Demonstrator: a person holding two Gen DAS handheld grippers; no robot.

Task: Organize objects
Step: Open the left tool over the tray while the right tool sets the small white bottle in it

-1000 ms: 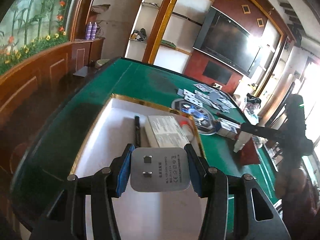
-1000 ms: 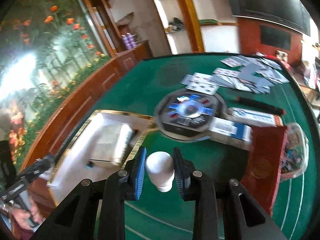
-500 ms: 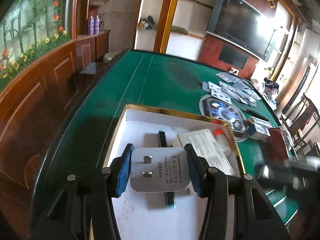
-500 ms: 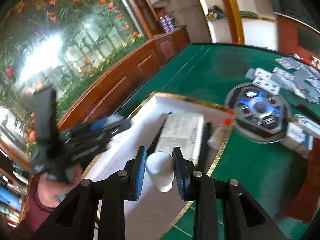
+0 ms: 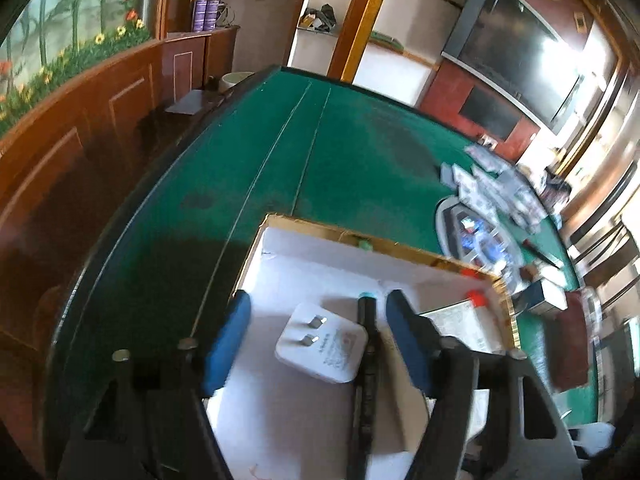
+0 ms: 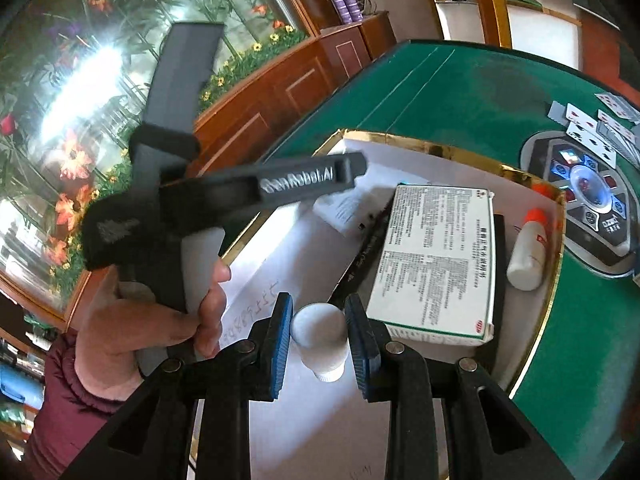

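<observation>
A white box (image 5: 360, 236) with a gold rim lies on the green table. My left gripper (image 5: 318, 300) hangs over it and its jaws are opening. A white plug charger (image 5: 322, 346) lies loose on the box floor between the blue pads, touching neither, beside a black pen (image 5: 366, 344). In the right wrist view my right gripper (image 6: 319, 302) is shut on a small white bottle (image 6: 320, 336) above the box floor (image 6: 280, 272). A printed medicine carton (image 6: 436, 256) and an orange-capped bottle (image 6: 528, 248) lie in the box too.
A person's hand (image 6: 160, 312) holds the left gripper's handle at the left of the box. On the felt to the right are a round control panel (image 6: 584, 184), scattered playing cards (image 6: 592, 120) and small cartons (image 5: 548, 296). A wooden wall panel (image 5: 80, 140) runs along the table's left side.
The left jaws have spread and the charger has dropped onto the box floor next to the pen. Both grippers came lower over the box, the right one still carrying the white bottle.
</observation>
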